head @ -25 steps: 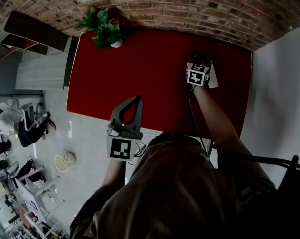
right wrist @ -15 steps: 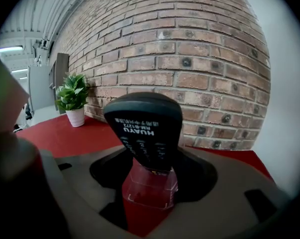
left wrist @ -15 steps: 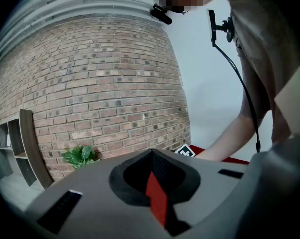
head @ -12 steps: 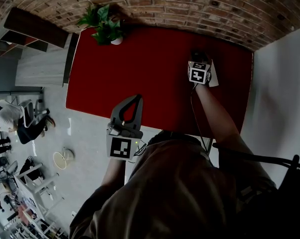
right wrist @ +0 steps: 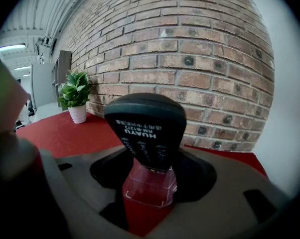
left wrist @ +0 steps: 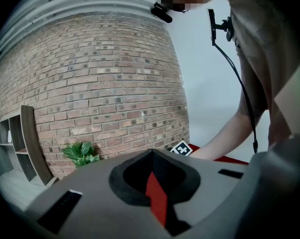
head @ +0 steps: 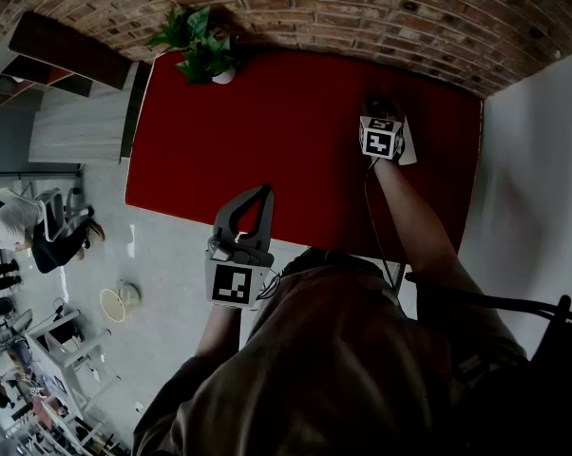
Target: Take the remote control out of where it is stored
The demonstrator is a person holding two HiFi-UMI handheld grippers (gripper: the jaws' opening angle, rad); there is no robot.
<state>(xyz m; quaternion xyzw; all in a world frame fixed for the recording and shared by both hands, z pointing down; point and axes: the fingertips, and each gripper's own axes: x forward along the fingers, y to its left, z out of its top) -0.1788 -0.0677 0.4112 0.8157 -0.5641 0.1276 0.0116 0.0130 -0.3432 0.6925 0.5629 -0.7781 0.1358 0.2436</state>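
My left claw (left wrist: 152, 156) hangs closed and empty near me. My right claw (head: 381, 112) has just closed on the remote (right wrist: 146, 128), upright in its clear holder (right wrist: 149, 188) on the surface (head: 267, 141). Probably light, rigid, slick: I hold its side edges.

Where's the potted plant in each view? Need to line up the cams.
Head view: potted plant top left, on the red table's far corner.
Left gripper view: potted plant lower left.
Right gripper view: potted plant mid-left, on the table.
Shared landmark: brick wall behind it.
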